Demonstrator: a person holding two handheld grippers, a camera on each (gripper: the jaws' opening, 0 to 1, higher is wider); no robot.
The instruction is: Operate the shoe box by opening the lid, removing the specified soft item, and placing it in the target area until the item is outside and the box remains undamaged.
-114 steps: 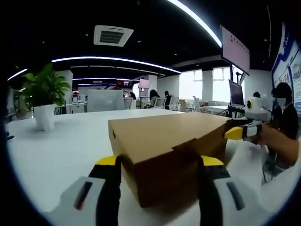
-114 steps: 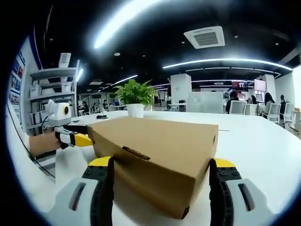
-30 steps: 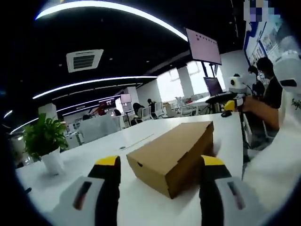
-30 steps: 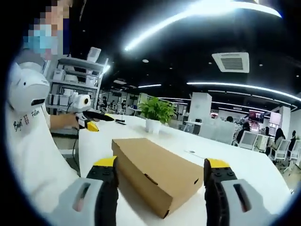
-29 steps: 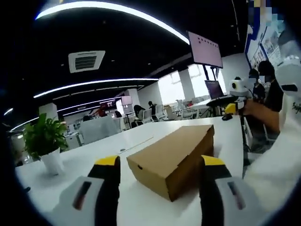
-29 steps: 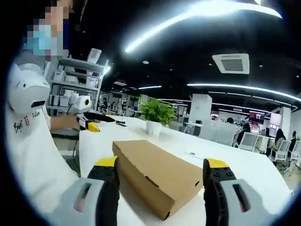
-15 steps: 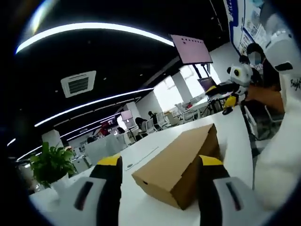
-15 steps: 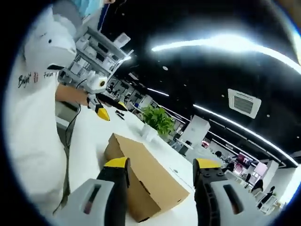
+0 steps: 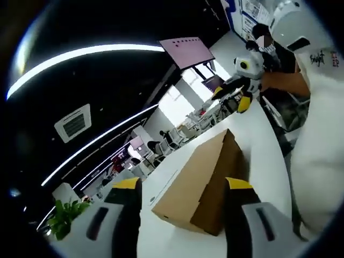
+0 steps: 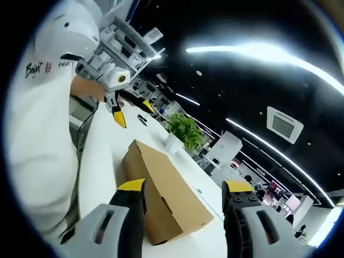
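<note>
Left gripper (image 9: 180, 185): two yellow-tipped jaws are seen spread wide, with nothing pinched between them; the gripper is held above the table, clear of the box. It is also seen in the right gripper view (image 10: 129, 110), near the table edge, well apart from the box.
Right gripper (image 10: 184, 187): two yellow-tipped jaws are seen spread wide, with nothing held; it is raised clear of the box. It is also seen in the left gripper view (image 9: 236, 97), beyond the far end of the box.
Box count: one plain brown cardboard shoe box (image 9: 196, 185) (image 10: 161, 191) is seen.
Box position: the box is laid flat on the white table (image 9: 266, 145) (image 10: 105, 156), framed between the jaws in both views, touched by neither gripper.
Box state: the lid is seen shut; a small slot is visible on one long side. The contents are hidden by the lid and cannot be told.
Plant count: one green leafy plant in a white pot (image 10: 180, 134) (image 9: 64, 217) is stood on the table, beyond the box and apart from it.
Person: a white printed shirt (image 10: 37, 118) (image 9: 322, 150) is seen at the table edge, beside the box.
Surroundings: one ceiling air vent (image 10: 283, 124) (image 9: 72, 122) and one hanging screen (image 9: 185, 51) are seen.
</note>
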